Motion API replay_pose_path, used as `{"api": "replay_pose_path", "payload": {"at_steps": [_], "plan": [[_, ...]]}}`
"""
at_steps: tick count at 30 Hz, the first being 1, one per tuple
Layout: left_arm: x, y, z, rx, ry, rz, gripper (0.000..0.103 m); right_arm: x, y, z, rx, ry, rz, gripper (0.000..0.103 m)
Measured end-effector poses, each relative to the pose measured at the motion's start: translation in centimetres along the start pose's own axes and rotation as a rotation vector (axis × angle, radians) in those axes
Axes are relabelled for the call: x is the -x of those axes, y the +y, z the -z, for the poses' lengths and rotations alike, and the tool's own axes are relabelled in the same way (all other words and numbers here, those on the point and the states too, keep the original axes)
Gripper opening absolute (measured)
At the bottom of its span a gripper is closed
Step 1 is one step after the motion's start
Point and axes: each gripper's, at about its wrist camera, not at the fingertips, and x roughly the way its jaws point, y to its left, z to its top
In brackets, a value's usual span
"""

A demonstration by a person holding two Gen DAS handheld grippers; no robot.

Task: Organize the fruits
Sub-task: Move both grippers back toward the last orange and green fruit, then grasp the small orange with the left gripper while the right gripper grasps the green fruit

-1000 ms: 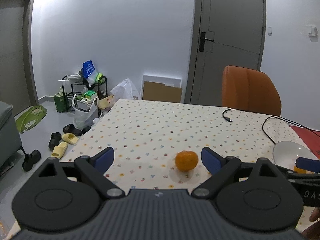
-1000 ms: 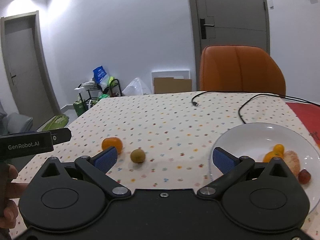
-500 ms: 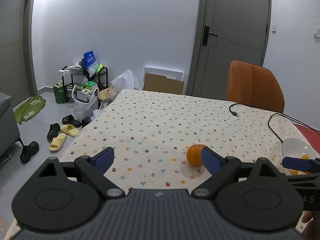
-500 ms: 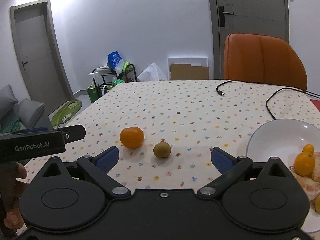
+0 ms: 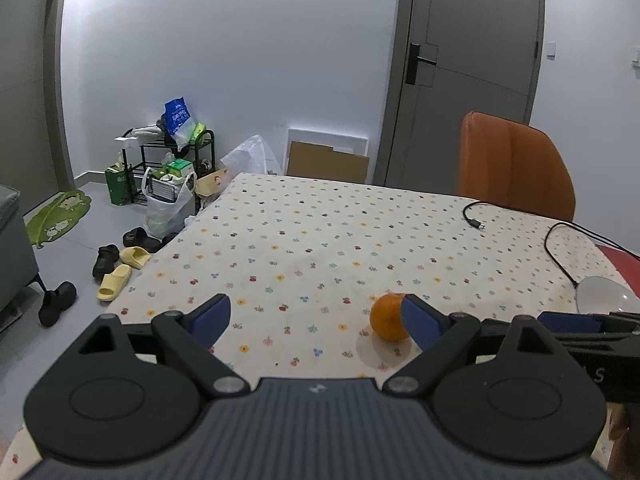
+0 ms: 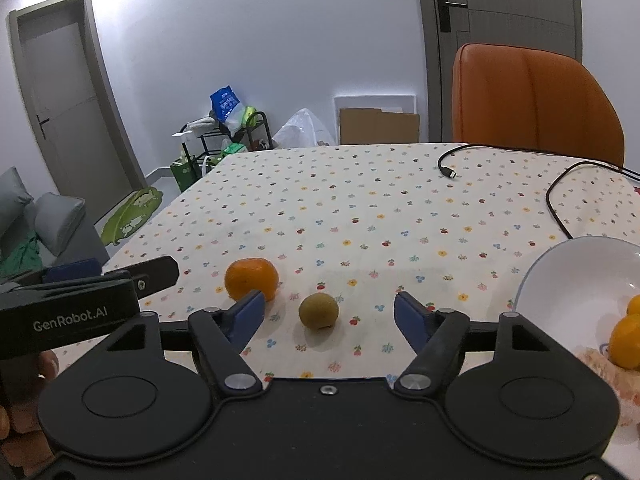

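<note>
An orange mandarin (image 6: pixel 251 278) and a small brown-green kiwi (image 6: pixel 319 311) lie side by side on the flowered tablecloth (image 6: pixel 360 208). My right gripper (image 6: pixel 328 314) is open, its blue pads on either side of the kiwi, which sits just ahead of them. At the right edge a white plate (image 6: pixel 568 280) holds several orange fruits (image 6: pixel 626 338). In the left wrist view my left gripper (image 5: pixel 316 318) is open over bare cloth, and the mandarin (image 5: pixel 387 317) sits partly behind its right pad. The right gripper (image 5: pixel 576 326) shows there at the right edge.
A black cable (image 6: pixel 556 196) loops across the far right of the table. An orange chair (image 6: pixel 536 100) stands behind the table. The plate's rim (image 5: pixel 604 292) lies beyond the right gripper. Off the table's left edge are slippers (image 5: pixel 116 280) and a cluttered rack (image 5: pixel 168 160).
Both grippers have swung left. The kiwi now sits between the right gripper's pads instead of left of centre. In the left view the mandarin has drifted right, behind the right pad.
</note>
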Motion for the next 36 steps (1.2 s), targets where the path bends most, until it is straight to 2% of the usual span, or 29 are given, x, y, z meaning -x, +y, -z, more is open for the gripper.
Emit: {"api": "replay_pose_path", "payload": {"at_steps": [4, 7, 9, 13, 15, 17, 36], "plan": [[-0.7, -0.2, -0.1, 0.006, 0.014, 0.007, 0.092, -1.0, -0.5, 0.3, -0.012, -0.001, -0.014, 0.065], [-1.3, -0.4, 0.0, 0.004, 0.028, 0.015, 0.092, -2.0, -0.9, 0.7, -0.034, 0.004, -0.045, 0.052], [-1.8, -0.7, 0.0, -0.002, 0.037, 0.021, 0.092, -2.7, -1.0, 1.0, -0.042, 0.026, -0.058, 0.040], [-2.5, -1.1, 0.1, 0.001, 0.058, 0.034, 0.092, -3.4, -0.9, 1.3, -0.041, 0.034, -0.065, 0.038], [-2.9, -1.2, 0.2, 0.002, 0.068, 0.050, 0.091, -3.6, -0.9, 1.3, -0.044, 0.031, -0.078, 0.029], [-3.2, -1.4, 0.2, -0.002, 0.070, 0.050, 0.091, -3.7, -0.8, 1.5, -0.037, 0.027, -0.093, 0.025], [-4.6, -3.7, 0.4, -0.019, 0.072, 0.069, 0.084, -1.6, -2.7, 1.0, -0.033, -0.033, 0.007, 0.025]]}}
